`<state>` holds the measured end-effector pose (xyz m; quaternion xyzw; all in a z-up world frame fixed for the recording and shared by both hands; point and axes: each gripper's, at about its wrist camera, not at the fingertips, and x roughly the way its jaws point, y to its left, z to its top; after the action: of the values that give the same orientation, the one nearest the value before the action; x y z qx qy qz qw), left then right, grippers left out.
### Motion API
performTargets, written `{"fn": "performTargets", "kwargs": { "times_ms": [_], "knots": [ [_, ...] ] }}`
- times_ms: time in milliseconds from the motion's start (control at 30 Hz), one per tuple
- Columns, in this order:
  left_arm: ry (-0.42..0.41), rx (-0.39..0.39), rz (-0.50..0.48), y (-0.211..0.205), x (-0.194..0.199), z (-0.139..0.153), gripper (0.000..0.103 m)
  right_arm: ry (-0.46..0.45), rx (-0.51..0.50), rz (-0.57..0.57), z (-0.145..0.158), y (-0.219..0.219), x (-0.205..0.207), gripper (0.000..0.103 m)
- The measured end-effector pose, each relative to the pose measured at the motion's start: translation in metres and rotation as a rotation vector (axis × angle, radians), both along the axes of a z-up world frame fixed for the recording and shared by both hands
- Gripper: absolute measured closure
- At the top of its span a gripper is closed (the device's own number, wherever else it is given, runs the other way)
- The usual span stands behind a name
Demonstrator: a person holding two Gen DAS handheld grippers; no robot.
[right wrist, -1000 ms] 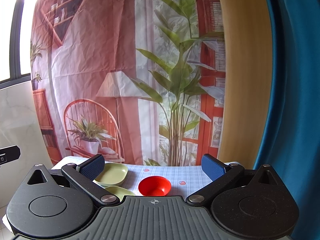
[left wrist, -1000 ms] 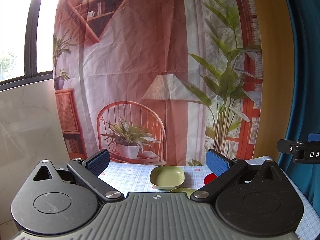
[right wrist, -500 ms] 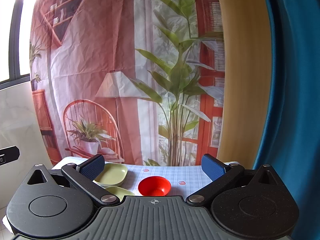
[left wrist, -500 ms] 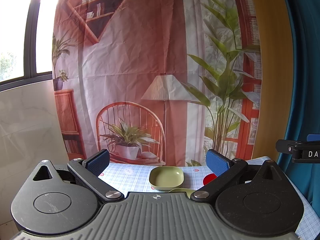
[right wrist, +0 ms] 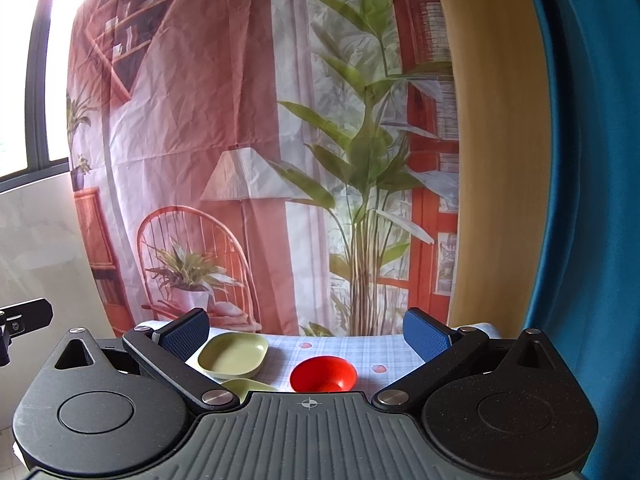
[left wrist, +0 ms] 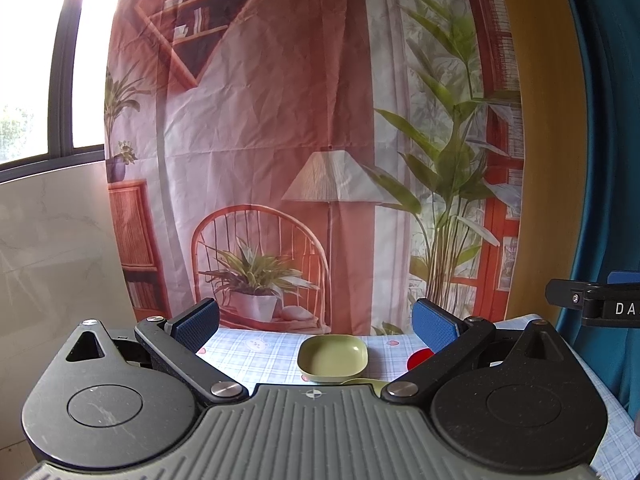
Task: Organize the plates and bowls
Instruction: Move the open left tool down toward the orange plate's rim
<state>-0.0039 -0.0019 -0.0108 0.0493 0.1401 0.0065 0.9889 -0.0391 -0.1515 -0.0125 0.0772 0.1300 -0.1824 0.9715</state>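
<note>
Both tools hang high above the near edge of the surface [left wrist: 256, 354], a table under a blue checked cloth, each released with its blue pads wide apart and nothing between them. The left tool [left wrist: 316, 322] looks straight at the green square plate [left wrist: 332, 358], which sits far of it and just right of its centre line. A second green dish [right wrist: 246, 385] lies nearer, mostly hidden under the tool bodies, so I cannot tell its shape. The right tool [right wrist: 306, 332] has the red bowl [right wrist: 323, 374] almost dead ahead and below, right of the square plate and apart from it. By that lie, the right tool seems better placed for the bowl, the left for the plate.
</note>
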Motion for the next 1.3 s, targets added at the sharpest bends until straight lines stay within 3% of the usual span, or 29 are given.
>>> {"fn": "performTargets", "kwargs": {
  "times_ms": [233,500,900,1100,1300],
  "knots": [
    [0.028,-0.029,0.014,0.003,0.013,-0.026,0.0,-0.044,0.03,0.034,-0.043,-0.008,0.011,0.0],
    [0.076,-0.005,0.046,0.007,0.029,-0.068,0.0,-0.071,0.055,0.001,-0.086,-0.009,0.02,0.0],
    [0.144,-0.019,0.078,0.025,0.045,-0.128,0.005,0.06,0.007,0.06,-0.147,0.021,0.041,0.0],
    [0.181,0.009,0.074,0.027,0.05,-0.153,0.005,0.12,0.039,0.1,-0.172,0.028,0.051,0.0],
    [0.246,-0.028,0.043,0.037,0.054,-0.18,0.005,0.151,0.042,0.103,-0.192,0.032,0.055,0.0]
  ]
}}
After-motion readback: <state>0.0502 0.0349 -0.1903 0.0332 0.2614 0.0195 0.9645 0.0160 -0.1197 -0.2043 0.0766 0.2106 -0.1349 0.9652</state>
